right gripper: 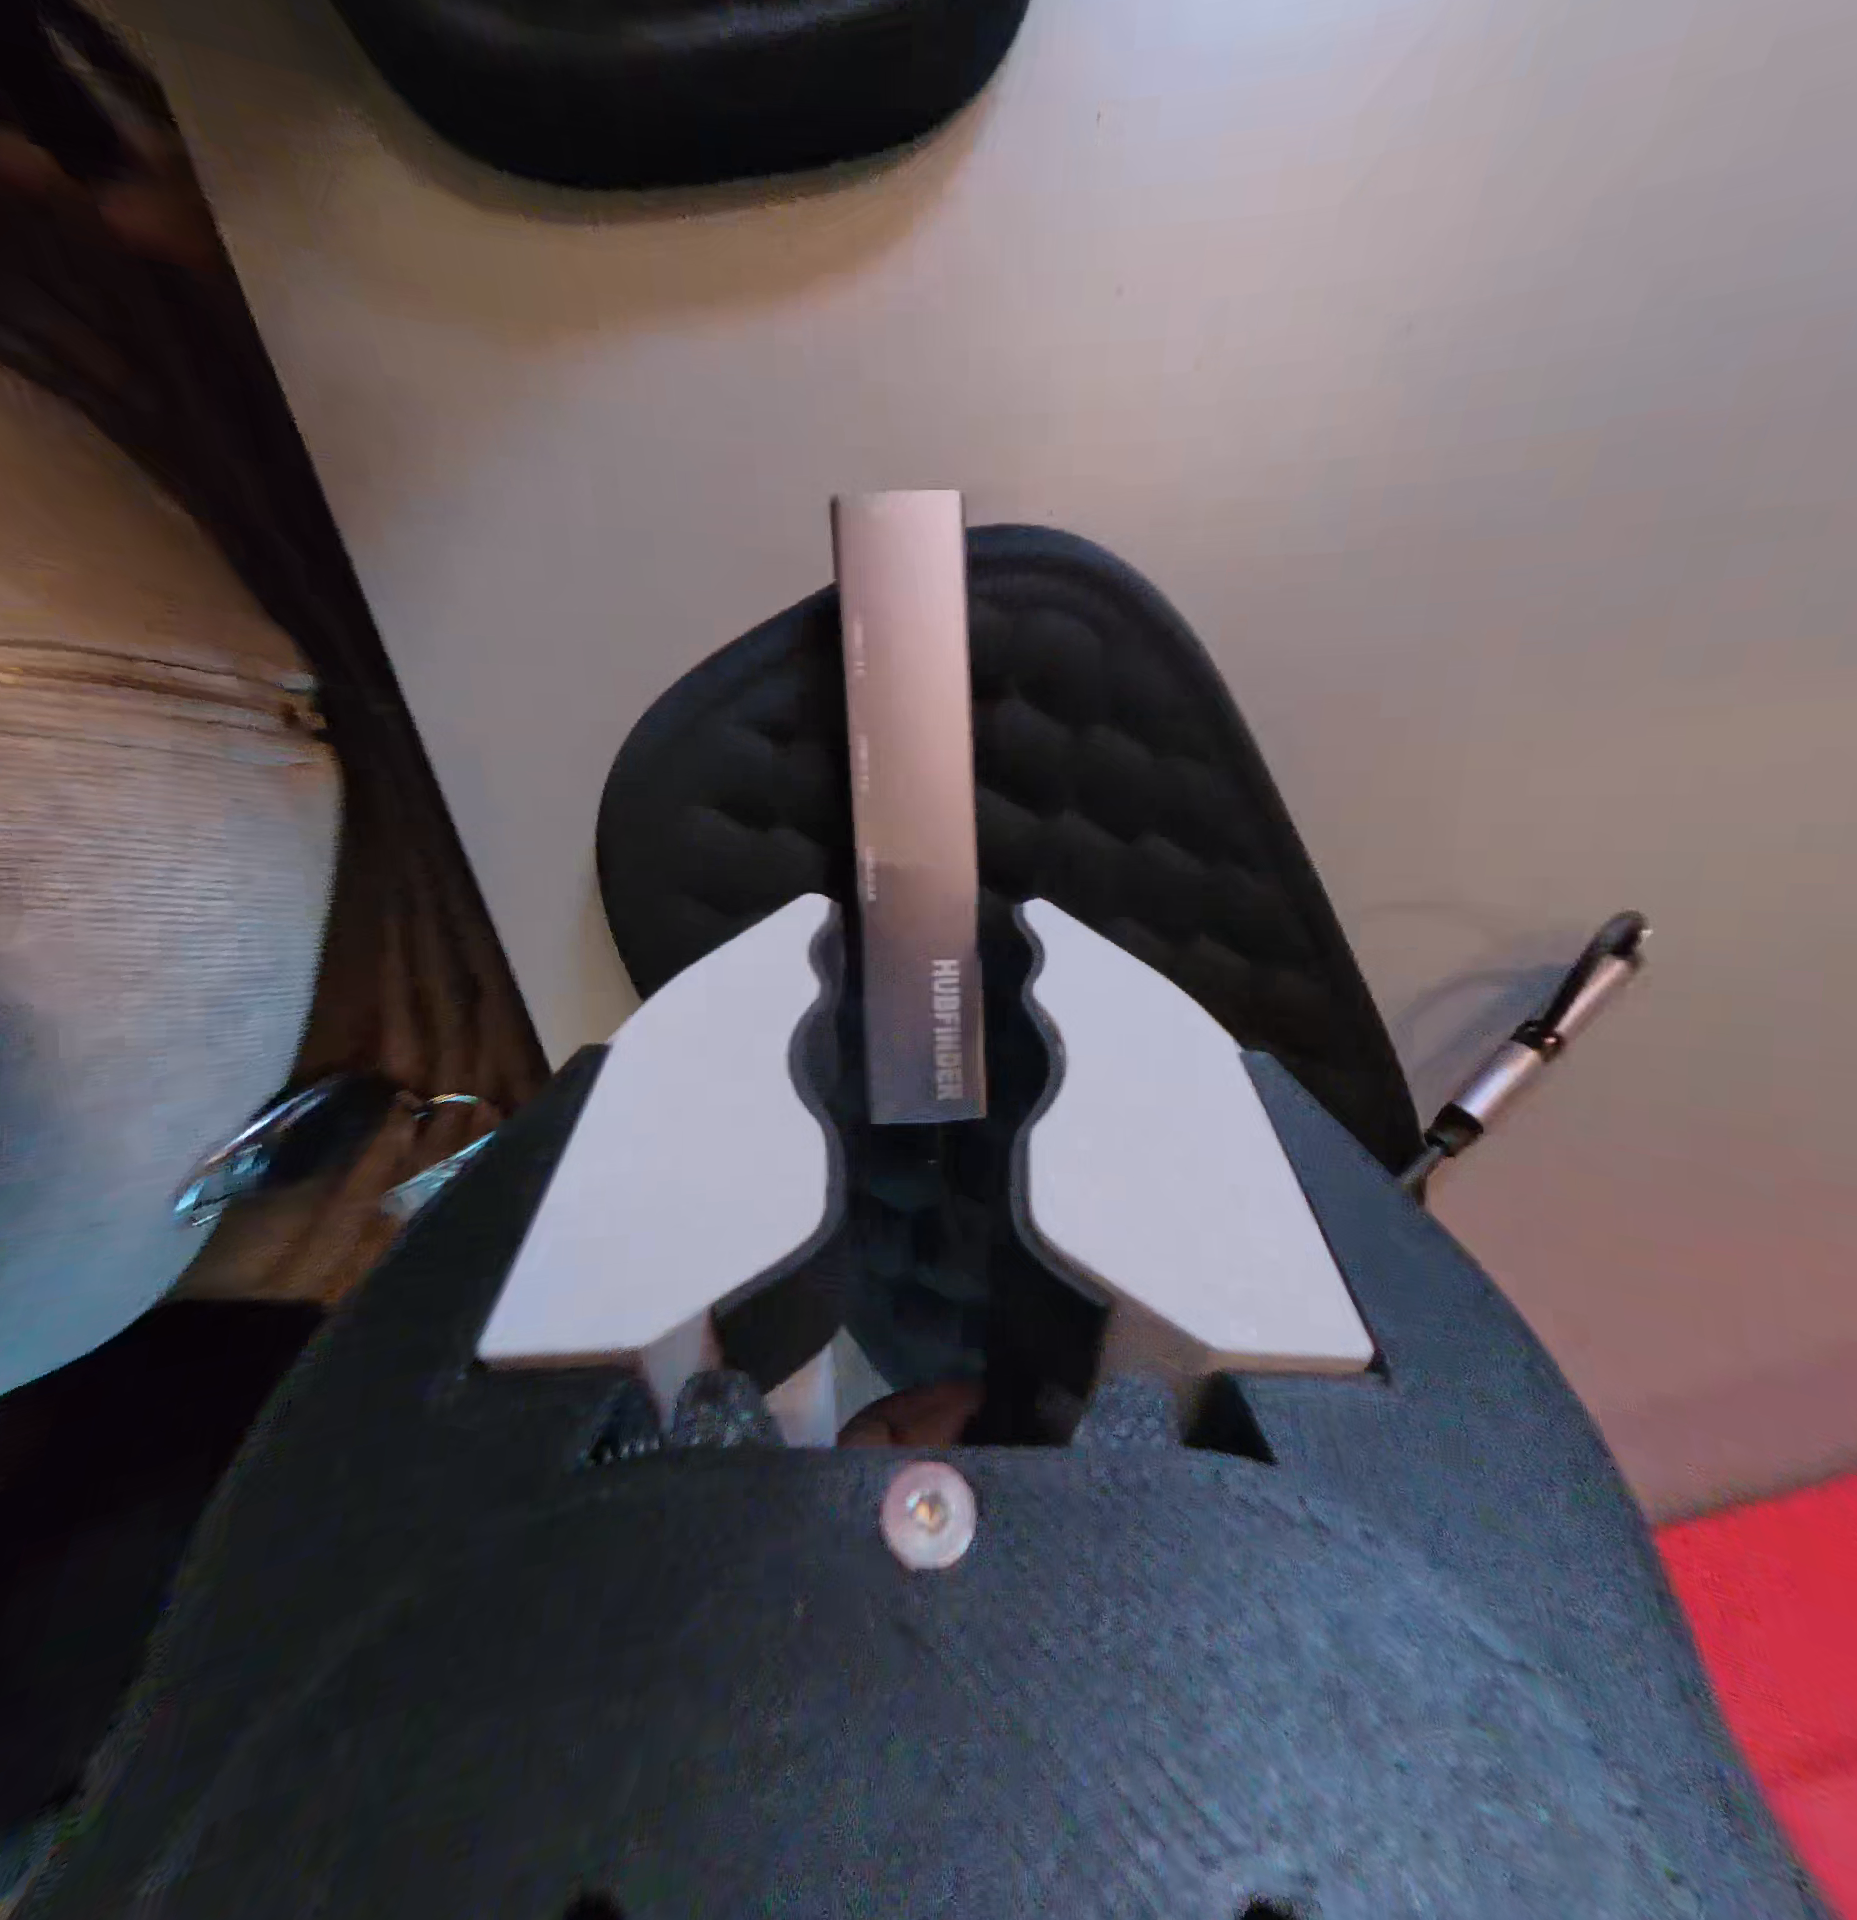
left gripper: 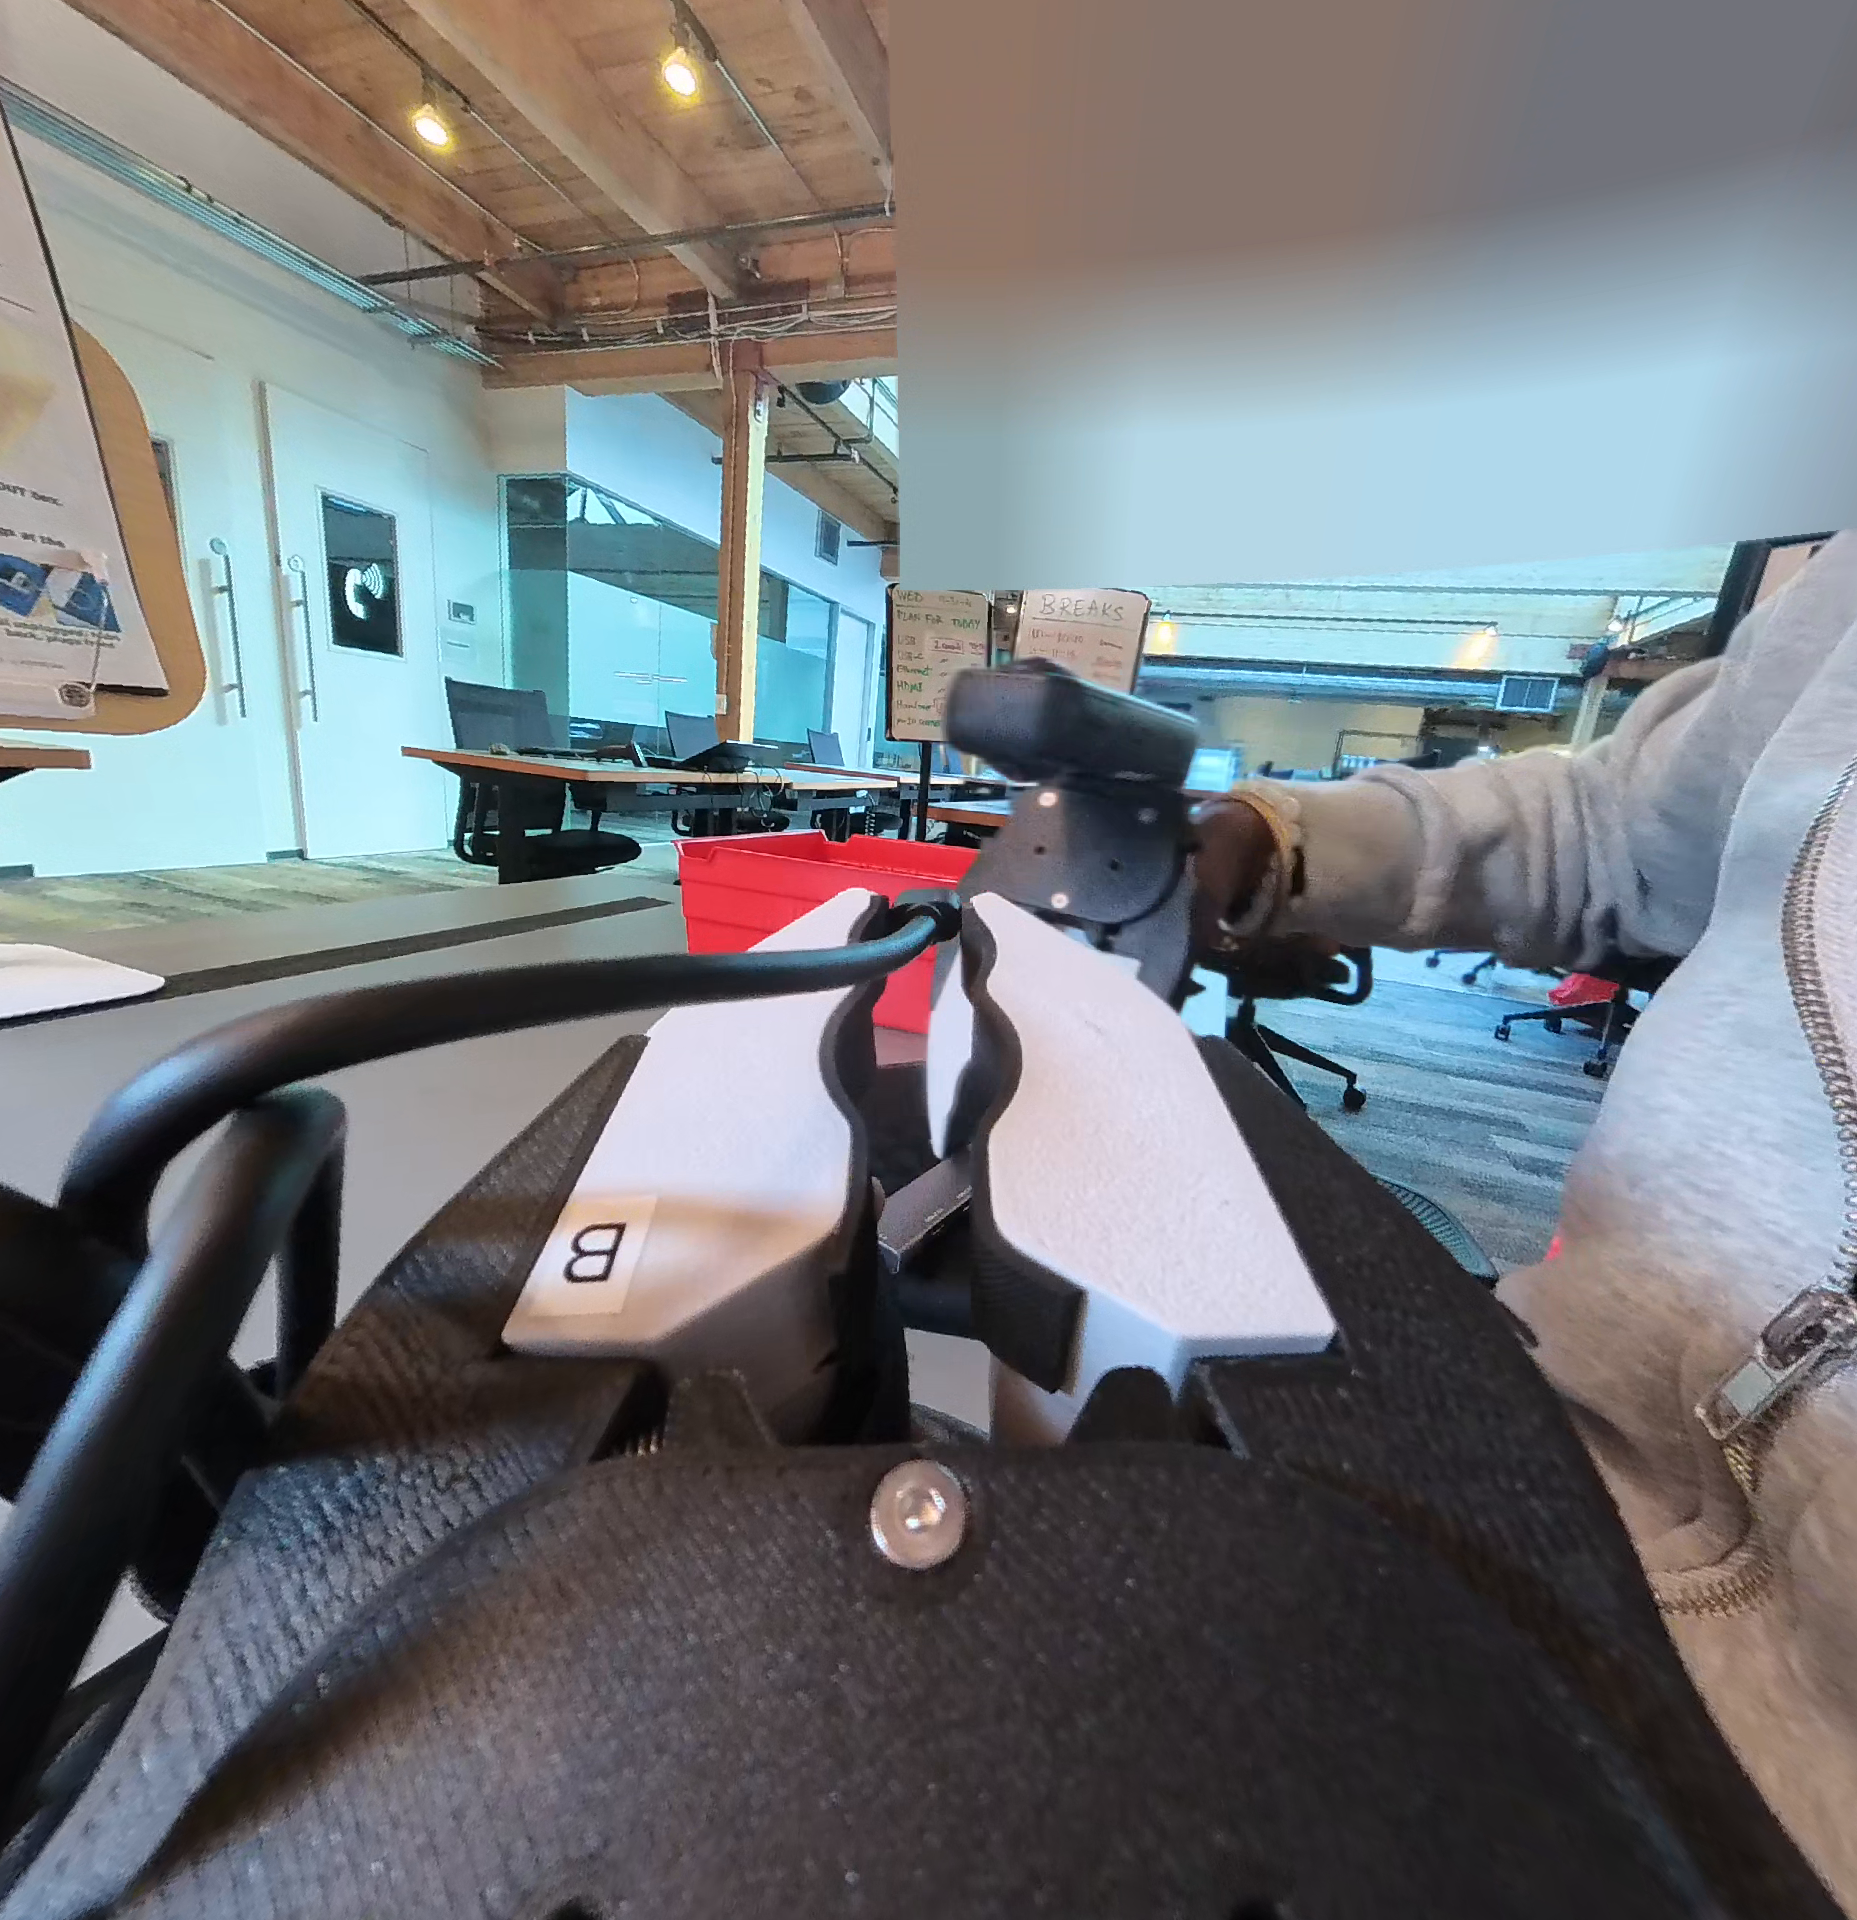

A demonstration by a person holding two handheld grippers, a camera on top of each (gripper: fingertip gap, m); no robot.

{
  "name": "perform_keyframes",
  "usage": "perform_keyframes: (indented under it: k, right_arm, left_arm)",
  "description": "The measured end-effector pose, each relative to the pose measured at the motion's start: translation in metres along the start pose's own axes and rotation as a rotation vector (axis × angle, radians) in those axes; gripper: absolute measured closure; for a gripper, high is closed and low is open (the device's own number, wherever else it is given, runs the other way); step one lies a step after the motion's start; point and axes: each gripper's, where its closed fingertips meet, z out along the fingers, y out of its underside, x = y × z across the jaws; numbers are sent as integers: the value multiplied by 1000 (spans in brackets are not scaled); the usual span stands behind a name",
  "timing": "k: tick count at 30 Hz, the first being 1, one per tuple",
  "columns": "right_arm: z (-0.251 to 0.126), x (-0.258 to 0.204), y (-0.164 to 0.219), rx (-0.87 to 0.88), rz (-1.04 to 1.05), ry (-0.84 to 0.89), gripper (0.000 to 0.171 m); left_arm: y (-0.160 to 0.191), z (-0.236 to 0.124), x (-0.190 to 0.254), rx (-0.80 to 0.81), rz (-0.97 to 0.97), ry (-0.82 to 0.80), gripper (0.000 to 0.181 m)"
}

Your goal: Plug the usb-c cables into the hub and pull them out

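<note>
Fingers: right gripper (right gripper: 924,914) spread around slim grey metal hub (right gripper: 908,810); left gripper (left gripper: 919,925) pinched thick black cable (left gripper: 550,987). Loose metal-tipped plug (right gripper: 1537,1034) lay at three o'clock. No plugging visibly accomplished.

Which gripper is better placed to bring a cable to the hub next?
Left, probably. The left gripper is already closed on the black cable at its fingertips, while the right gripper has the hub between its fingers.

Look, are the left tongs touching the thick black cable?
Touching. The left wrist view shows the thick black cable running into the left tongs and pinched there at the tips, with no gap visible on either side.
</note>
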Motion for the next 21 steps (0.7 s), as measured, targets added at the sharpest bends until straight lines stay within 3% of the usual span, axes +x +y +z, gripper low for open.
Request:
perform_keyframes:
  k: [6,11,13,14,21]
  right_arm:
    - [-6,1,-39,112,48,-101,125]
    - [20,-5,-39,60,-77,31,133]
    - [23,-7,-43,116,-79,32,136]
    - [23,-3,-44,137,-82,59,149]
    - [-30,-19,-73,390,-289,-24,150]
  left_arm:
    - [0,0,-1,-2,-4,-6,168]
    - [0,-1,-1,-1,-18,-1,168]
    - [3,0,-2,-24,-30,-4,168]
    - [6,1,-2,-51,-35,-2,168]
    - [32,7,7,-242,-62,68,167]
